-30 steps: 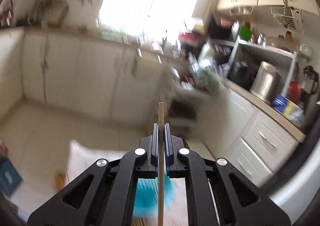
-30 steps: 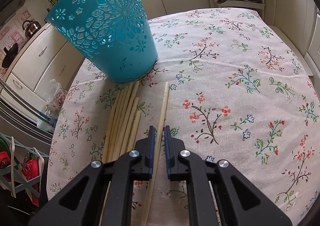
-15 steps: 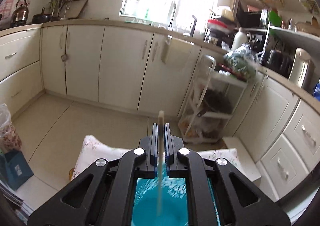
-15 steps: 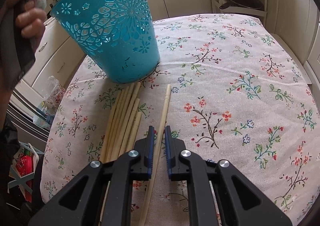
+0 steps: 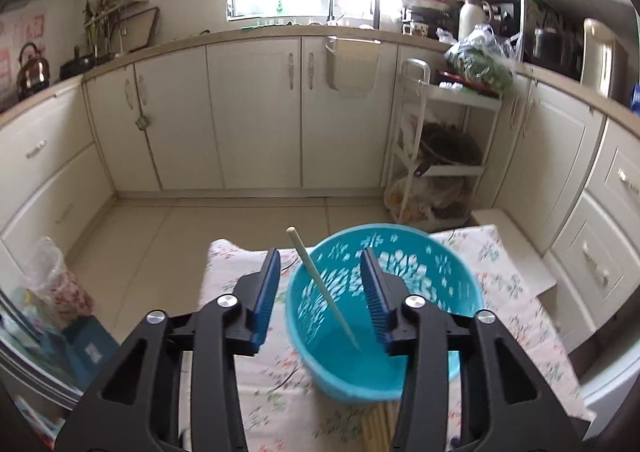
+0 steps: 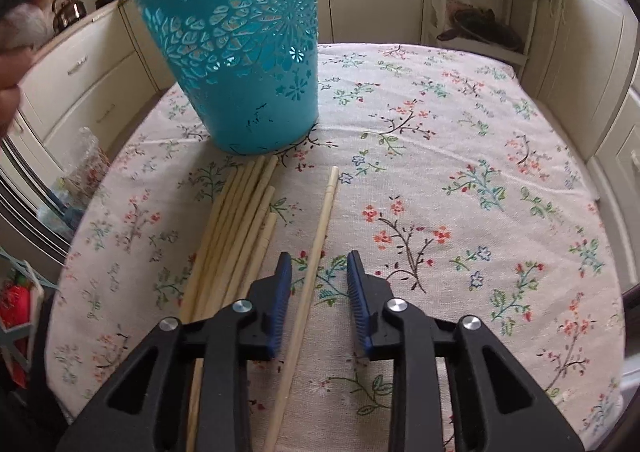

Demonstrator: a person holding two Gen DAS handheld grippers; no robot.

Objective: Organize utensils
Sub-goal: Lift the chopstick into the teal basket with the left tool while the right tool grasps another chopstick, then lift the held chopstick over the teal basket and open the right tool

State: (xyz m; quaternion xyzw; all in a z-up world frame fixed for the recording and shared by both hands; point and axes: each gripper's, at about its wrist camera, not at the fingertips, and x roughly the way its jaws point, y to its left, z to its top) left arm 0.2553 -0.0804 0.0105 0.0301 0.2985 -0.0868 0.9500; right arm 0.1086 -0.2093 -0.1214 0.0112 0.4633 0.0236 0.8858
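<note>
Left gripper [image 5: 320, 292] has just opened, jaws apart; the chopstick [image 5: 324, 288] it clamped before now leans free in the bin [image 5: 448, 284], tip down, top up-left. Right gripper [image 6: 316, 284] just opened too, straddling a table chopstick [image 6: 316, 252] pointing at the bin.

Our left gripper [image 5: 320, 292] and right gripper [image 6: 318, 284] both angle downward, jaws just opened, gripping nothing.
</note>
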